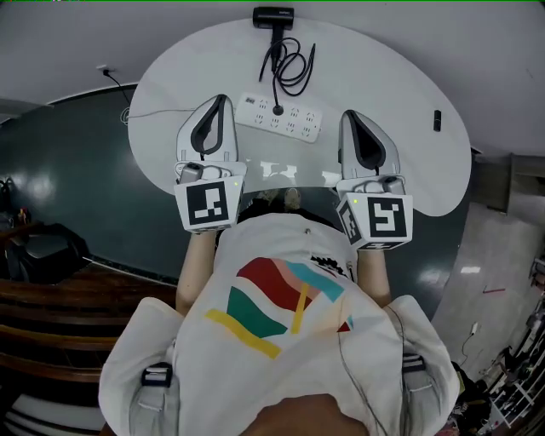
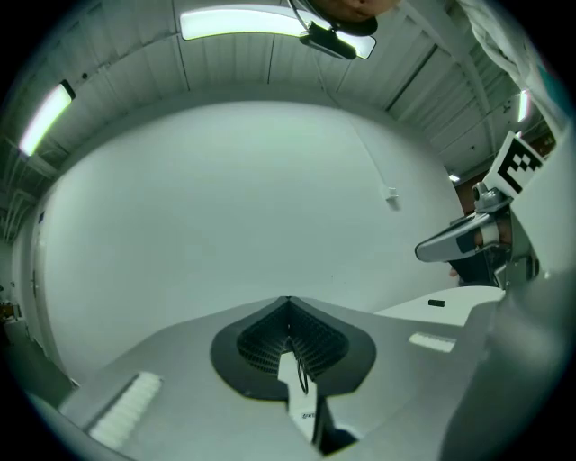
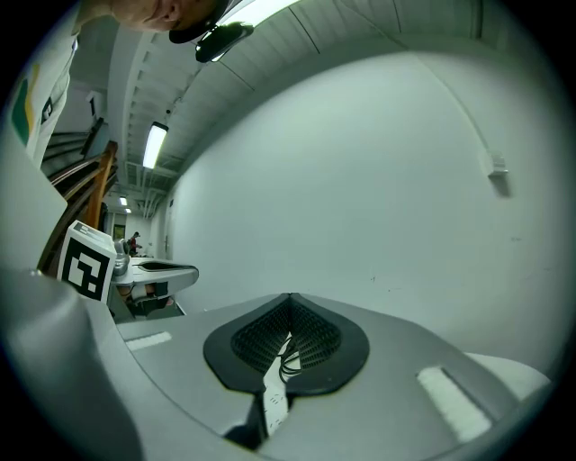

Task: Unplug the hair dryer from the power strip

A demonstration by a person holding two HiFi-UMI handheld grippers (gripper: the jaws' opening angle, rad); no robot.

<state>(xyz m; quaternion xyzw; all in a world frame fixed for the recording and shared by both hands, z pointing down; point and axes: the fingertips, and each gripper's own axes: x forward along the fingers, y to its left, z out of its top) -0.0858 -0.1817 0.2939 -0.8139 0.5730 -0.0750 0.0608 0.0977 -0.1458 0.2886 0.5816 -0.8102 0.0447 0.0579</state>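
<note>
While the left gripper and right gripper flank the power strip, their jaws are together, empty.

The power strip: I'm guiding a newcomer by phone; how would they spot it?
On the white oval table, near its far edge, lies the power strip, a long flat white bar. Unlike the black hair dryer and coiled cord behind it, it has rows of sockets, one holding a black plug.
</note>
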